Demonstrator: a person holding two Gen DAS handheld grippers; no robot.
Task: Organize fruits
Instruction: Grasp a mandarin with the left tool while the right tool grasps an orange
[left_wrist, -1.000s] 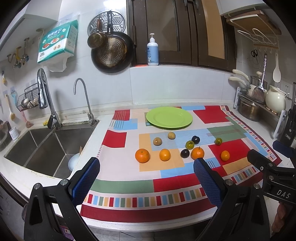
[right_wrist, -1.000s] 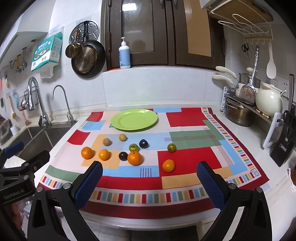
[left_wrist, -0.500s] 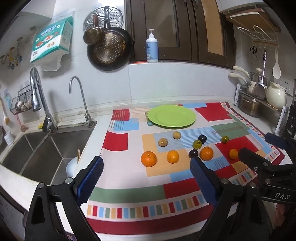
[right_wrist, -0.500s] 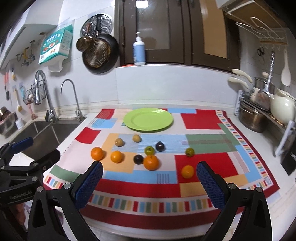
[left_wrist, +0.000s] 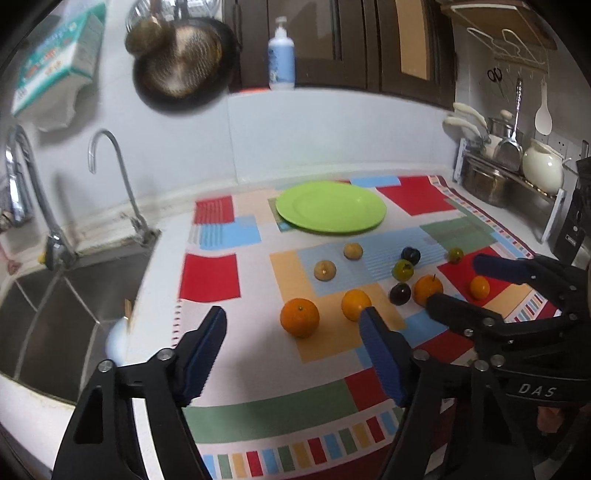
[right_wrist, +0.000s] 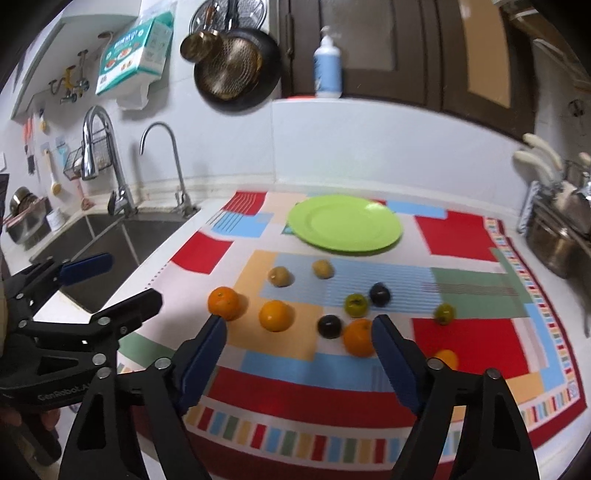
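A green plate (left_wrist: 365, 210) (right_wrist: 384, 225) lies at the back of a patchwork cloth (left_wrist: 210, 275). In front of it sit several oranges, two brown fruits, two dark plums and two green fruits. My left gripper (left_wrist: 292, 315) hovers just short of the leftmost orange (left_wrist: 299, 317) and its jaws are closing, with nothing pressed between them. My right gripper (right_wrist: 299, 325) hangs in front of an orange (right_wrist: 275, 315), a dark plum (right_wrist: 328, 326) and another orange (right_wrist: 358, 338). Its jaws are closing too and touch none of them. Each gripper shows at the edge of the other's view.
A steel sink (left_wrist: 48, 306) with two taps lies left of the cloth. A rack (left_wrist: 491, 181) with pots, ladles and a white jug stands at the right, with a dark knife block (left_wrist: 576, 221) nearby. A pan hangs on the back wall.
Both grippers have come forward and lower towards the row of fruit. Their jaws have narrowed from wide apart. The fruit has not moved.
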